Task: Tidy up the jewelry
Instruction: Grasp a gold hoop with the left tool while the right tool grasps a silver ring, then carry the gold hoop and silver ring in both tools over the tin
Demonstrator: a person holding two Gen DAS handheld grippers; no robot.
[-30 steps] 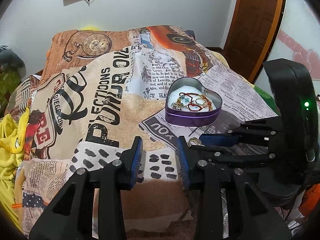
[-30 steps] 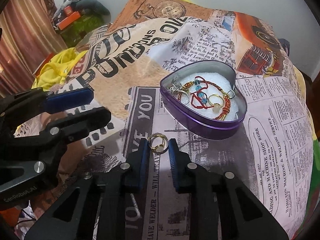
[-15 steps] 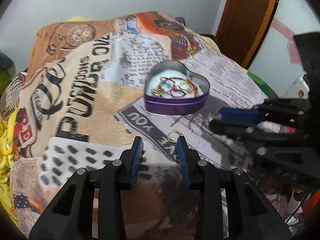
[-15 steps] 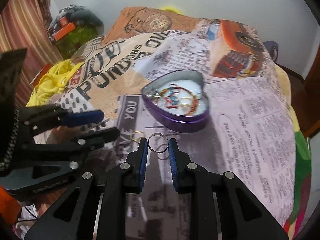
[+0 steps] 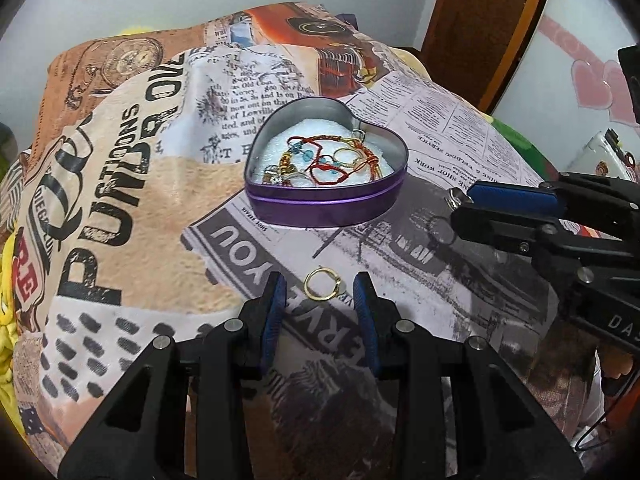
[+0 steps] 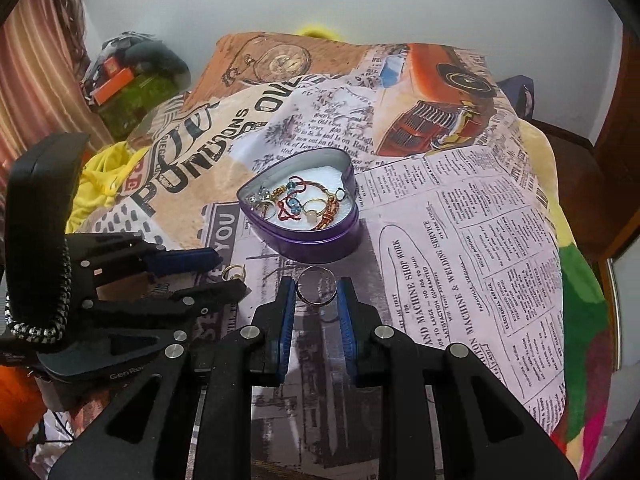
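Observation:
A purple heart-shaped tin (image 5: 326, 210) (image 6: 316, 243) sits on the printed blanket and holds red cord bracelets, blue beads and rings on white padding. My right gripper (image 6: 317, 287) is shut on a silver ring (image 6: 315, 290) and holds it above the blanket, in front of the tin; the gripper also shows in the left wrist view (image 5: 460, 205). My left gripper (image 5: 320, 286) is open, its fingers on either side of a gold ring (image 5: 322, 285) lying on the blanket; that ring also shows in the right wrist view (image 6: 234, 271).
The newspaper-print blanket (image 5: 132, 184) covers a bed. Yellow cloth (image 6: 100, 184) lies at its left edge. A wooden door (image 5: 488, 20) stands at the back right. Bags and boxes (image 6: 128, 76) sit by the curtain at the far left.
My right gripper has lifted the silver ring off the blanket and drawn back from the tin. My left gripper has moved in around the gold ring.

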